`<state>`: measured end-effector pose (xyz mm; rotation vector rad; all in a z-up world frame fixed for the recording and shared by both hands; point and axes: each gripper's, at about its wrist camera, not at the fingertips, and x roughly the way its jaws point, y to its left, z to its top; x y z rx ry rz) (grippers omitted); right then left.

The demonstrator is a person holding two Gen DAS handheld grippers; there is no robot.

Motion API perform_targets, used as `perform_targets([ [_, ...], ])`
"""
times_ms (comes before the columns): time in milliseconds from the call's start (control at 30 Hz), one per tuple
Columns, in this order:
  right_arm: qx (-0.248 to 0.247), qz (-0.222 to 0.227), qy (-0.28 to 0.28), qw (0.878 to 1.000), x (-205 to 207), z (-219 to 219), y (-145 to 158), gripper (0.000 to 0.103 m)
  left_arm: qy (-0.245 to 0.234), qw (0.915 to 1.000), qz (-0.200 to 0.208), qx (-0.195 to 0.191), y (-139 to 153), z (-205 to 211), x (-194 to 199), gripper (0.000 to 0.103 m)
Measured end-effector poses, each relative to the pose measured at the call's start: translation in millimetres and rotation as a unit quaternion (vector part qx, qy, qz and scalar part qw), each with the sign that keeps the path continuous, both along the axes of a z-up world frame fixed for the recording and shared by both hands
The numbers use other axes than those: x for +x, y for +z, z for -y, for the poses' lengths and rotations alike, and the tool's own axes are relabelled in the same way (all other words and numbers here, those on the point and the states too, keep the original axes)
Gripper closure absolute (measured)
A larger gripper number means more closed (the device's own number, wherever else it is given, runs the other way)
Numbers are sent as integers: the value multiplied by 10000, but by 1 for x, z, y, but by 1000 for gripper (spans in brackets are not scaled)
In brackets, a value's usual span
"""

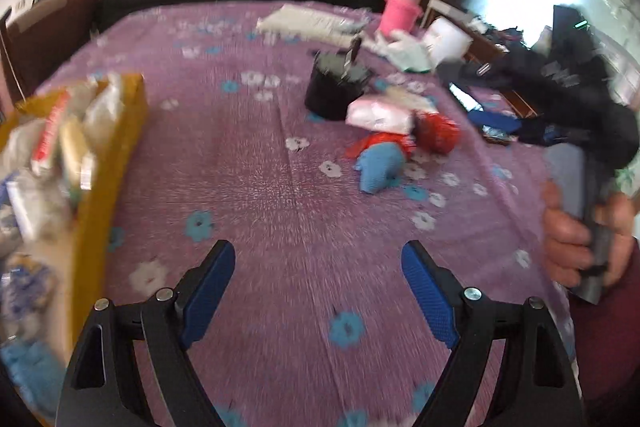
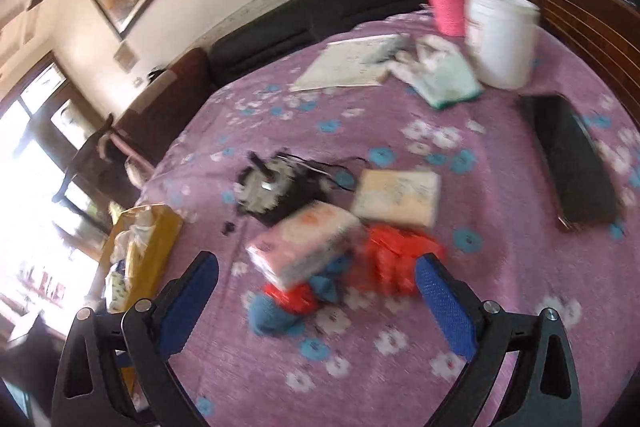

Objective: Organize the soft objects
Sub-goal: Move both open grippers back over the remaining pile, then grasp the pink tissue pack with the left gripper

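- The left gripper [image 1: 318,263] is wide apart, with nothing between its blue pads, above the purple cloth [image 1: 280,187].
- The right gripper [image 2: 316,279] is also wide and holds nothing; a pink pack [image 2: 304,243], a blue toy [image 2: 272,313] and a red bag [image 2: 394,259] lie just ahead.
- A yellow box [image 1: 120,155], full of packs, stands at the left.
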<state>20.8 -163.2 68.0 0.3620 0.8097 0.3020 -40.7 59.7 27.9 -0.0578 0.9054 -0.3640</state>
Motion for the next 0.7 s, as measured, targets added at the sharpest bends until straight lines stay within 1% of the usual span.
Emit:
perform_targets([
  [67,-40,7,248,9997,14,-10,3,2,102,9997,-194,-81,-14,-1,12,19],
  [100,-85,11,342,9994,23,-14,5,2,103,9998,-156,-111,-16,-2,13,19],
  [133,-127,-3,433,9990,30,-19,4,2,70,9998,-110,-172,-16,-2,13,16],
  [167,-202,-35,513,9985,39,-24,3,2,45,9995,-153,-257,-18,-4,14,14],
  [233,-480,-131,505,9975,59,-34,-3,2,-5,9989,-173,-447,-19,-6,16,9],
  [333,-555,-388,558,9961,80,-44,-19,2,-67,9972,-202,-717,-18,-12,17,5],
  [367,-501,-527,643,9953,86,-48,-26,2,-80,9968,-207,-762,-18,-12,17,4],
  [400,-323,-635,781,9944,88,-51,-32,2,-98,9966,-213,-785,-18,-12,18,3],
  [467,205,-820,1156,9897,84,-57,-37,2,-116,9967,-215,-777,-18,-10,18,2],
  [500,453,-872,1376,9856,79,-60,-38,2,-128,9968,-216,-761,-18,-10,18,1],
  [533,840,-940,1734,9767,71,-62,-37,2,-136,9968,-218,-753,-18,-10,18,1],
  [567,1062,-952,1930,9708,64,-63,-36,2,-136,9969,-217,-750,-18,-9,18,1],
  [600,1187,-891,2046,9675,55,-62,-31,2,-136,9968,-217,-754,-18,-10,18,1],
  [667,1144,-672,1984,9711,38,-55,-22,2,-136,9967,-216,-768,-19,-10,18,1],
  [700,1126,-570,1860,9744,31,-48,-17,2,-137,9967,-214,-768,-20,-10,19,1],
])
